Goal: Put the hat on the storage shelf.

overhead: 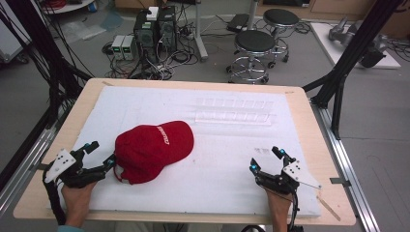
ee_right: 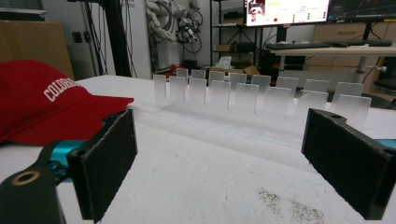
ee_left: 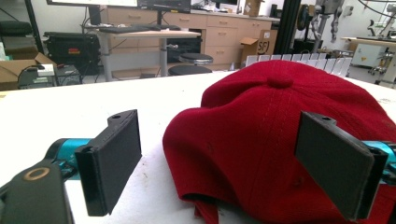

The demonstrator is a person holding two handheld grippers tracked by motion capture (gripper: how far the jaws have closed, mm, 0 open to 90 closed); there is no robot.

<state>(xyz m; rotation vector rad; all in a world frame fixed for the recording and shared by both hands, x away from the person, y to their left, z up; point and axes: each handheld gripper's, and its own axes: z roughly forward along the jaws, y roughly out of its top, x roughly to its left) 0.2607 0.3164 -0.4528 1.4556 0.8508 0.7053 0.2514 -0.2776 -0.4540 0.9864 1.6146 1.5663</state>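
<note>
Reaching for the red cap (overhead: 153,151), I kept the left gripper (overhead: 100,155) released, apparently straddling its rear edge; the right gripper (overhead: 265,159) idled unclenched, empty.

A red cap (overhead: 153,151) with white lettering lies on a white sheet (overhead: 232,164) over the pale wooden bench (overhead: 309,125), beside black grippers with turquoise accents.

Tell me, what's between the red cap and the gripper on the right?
Nothing: in the high view, bare white mat stretches from the red cap to the right gripper. The clear plastic rack stands farther back.
</note>
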